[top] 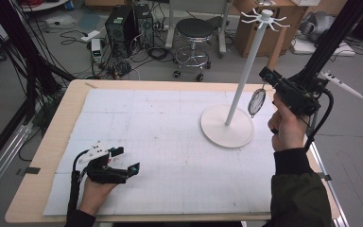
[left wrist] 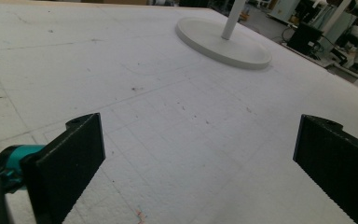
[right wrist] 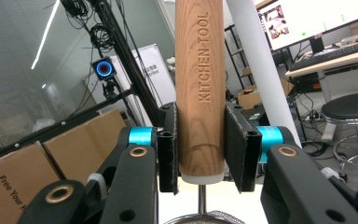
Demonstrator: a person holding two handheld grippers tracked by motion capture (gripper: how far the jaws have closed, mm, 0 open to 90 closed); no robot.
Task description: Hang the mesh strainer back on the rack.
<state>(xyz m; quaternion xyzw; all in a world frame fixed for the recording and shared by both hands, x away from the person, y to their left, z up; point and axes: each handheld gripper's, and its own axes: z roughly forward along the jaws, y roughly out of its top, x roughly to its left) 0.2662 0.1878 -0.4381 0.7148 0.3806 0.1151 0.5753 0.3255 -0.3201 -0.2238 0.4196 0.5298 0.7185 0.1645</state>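
A small strainer [top: 256,102] with a wooden handle [right wrist: 200,88] is held in the right gripper [top: 283,87], whose two black jaws are clamped on the sides of the handle near its lower end, as the right gripper view shows. The handle's long axis runs up between the pads, while the mesh bowl hangs below them, just beside the white pole of the hanging stand [top: 238,90]. The hooks at the top of the stand [top: 265,18] lie well above the gripper and slightly to its left in the high view, so the coming move is judged to turn on lifting the handle's free end up to hook height. The right hand is by far the nearer one. The left gripper [top: 125,161] rests on the white mat [top: 170,156] well apart from the stand, its jaws wide apart with nothing between them.
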